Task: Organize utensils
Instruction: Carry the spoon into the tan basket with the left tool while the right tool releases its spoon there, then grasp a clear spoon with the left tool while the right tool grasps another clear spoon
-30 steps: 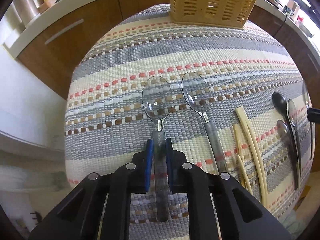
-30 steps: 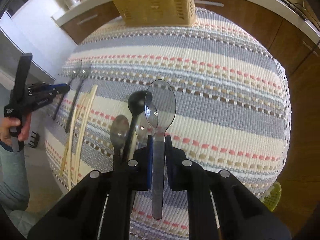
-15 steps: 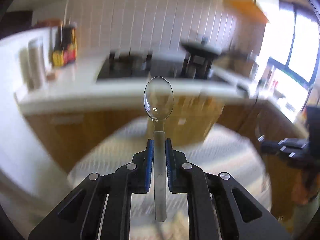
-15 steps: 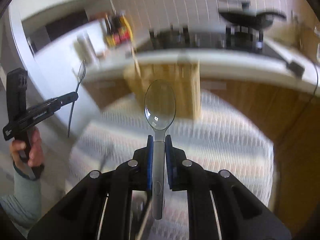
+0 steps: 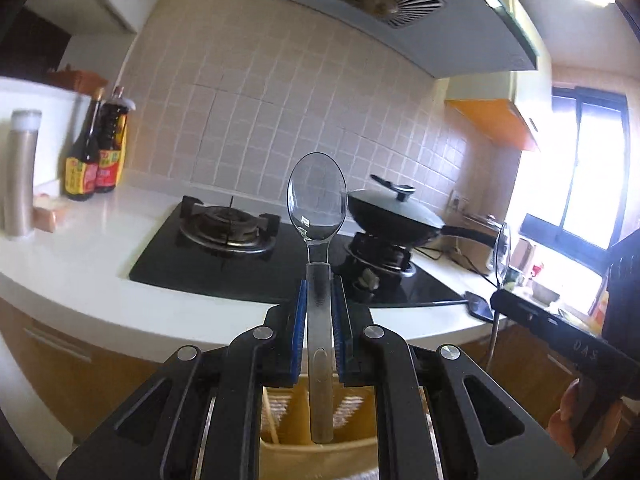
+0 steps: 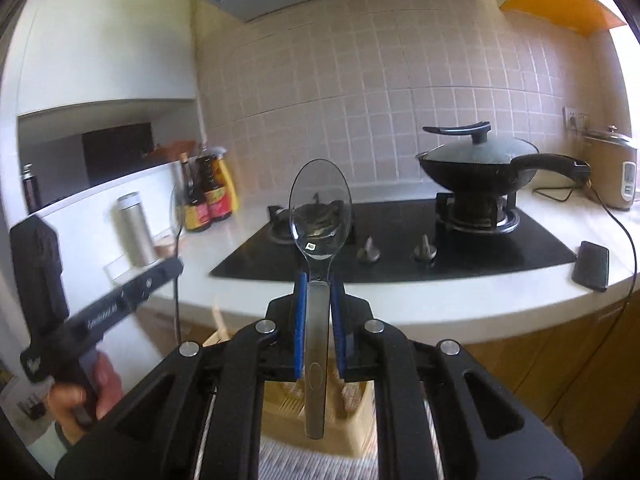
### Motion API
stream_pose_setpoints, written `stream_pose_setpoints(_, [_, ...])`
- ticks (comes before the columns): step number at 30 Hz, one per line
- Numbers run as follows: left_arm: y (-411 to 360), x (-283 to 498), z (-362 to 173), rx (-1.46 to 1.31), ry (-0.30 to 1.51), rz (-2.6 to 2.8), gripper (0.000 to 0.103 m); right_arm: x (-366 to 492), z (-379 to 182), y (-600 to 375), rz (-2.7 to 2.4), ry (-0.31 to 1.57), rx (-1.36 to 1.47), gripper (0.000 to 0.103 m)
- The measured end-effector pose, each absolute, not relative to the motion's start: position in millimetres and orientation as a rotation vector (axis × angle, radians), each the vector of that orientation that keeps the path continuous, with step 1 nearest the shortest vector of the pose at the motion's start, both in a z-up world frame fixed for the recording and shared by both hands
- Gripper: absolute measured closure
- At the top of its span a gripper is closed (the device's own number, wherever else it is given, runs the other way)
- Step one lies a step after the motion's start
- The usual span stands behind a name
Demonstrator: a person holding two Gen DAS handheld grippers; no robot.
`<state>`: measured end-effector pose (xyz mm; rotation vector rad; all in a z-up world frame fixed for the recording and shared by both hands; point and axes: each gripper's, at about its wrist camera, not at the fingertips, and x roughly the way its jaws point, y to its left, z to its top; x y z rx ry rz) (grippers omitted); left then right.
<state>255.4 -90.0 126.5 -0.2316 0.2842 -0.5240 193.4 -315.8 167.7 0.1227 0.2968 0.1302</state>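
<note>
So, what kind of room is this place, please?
Most likely a home kitchen: a gas hob set in a white counter, a lidded black pan on one burner, and sauce bottles by the tiled wall.

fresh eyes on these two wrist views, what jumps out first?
A clear plastic spoon stands upright, clamped in the left gripper; a second clear plastic spoon likewise in the right gripper. Behind them, a lidded black wok sits on the black glass stove; the beige slotted basket waits below.
</note>
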Motion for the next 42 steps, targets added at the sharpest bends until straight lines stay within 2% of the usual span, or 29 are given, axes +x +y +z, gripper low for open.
stream_pose_setpoints(8, [-86.7,281.9,90.0,-0.235,0.274,-0.498,0.093,239.5,127.1,-312.5,0.083,0.294,0.077,0.093])
stream_pose_setpoints(16, [-84.8,281.3,72.7,-0.226,0.289,-0.513,0.092,233.9,106.2,-311.3,0.099,0.320,0.067,0.093])
stream_pose_setpoints(19, [-80.9,277.7,69.5,-0.233,0.312,-0.518,0.080,227.6,101.6,-310.7,0.124,0.355,0.070,0.092])
stream_pose_setpoints(24, [-65.7,259.8,68.8,-0.260,0.329,-0.509,0.080,209.4,96.2,-308.8,0.128,0.394,0.072,0.091])
stream_pose_setpoints(26, [-60.1,248.1,75.0,-0.250,0.325,-0.509,0.074,198.6,96.6,-308.6,0.135,0.407,0.083,0.091])
stream_pose_setpoints(33, [-37.8,201.6,98.8,-0.223,0.341,-0.535,0.069,151.1,103.3,-306.1,0.141,0.434,0.095,0.091])
stream_pose_setpoints(34, [-31.7,190.2,102.7,-0.218,0.349,-0.539,0.064,142.4,104.0,-305.5,0.141,0.439,0.094,0.091])
stream_pose_setpoints(35, [-27.5,182.9,104.5,-0.215,0.356,-0.539,0.057,133.1,104.5,-305.2,0.141,0.444,0.096,0.086])
stream_pose_setpoints(36, [-23.8,176.9,105.5,-0.211,0.365,-0.538,0.056,124.3,104.6,-305.0,0.141,0.449,0.097,0.078])
stream_pose_setpoints(37, [-17.4,167.0,106.5,-0.204,0.380,-0.535,0.056,116.7,104.0,-305.0,0.140,0.455,0.099,0.075])
stream_pose_setpoints(39, [-8.1,153.4,105.2,-0.190,0.412,-0.531,0.056,100.9,101.1,-306.0,0.144,0.471,0.109,0.058])
stream_pose_setpoints(42, [6.9,134.3,93.6,-0.162,0.488,-0.518,0.053,76.9,91.5,-306.0,0.150,0.531,0.124,0.057])
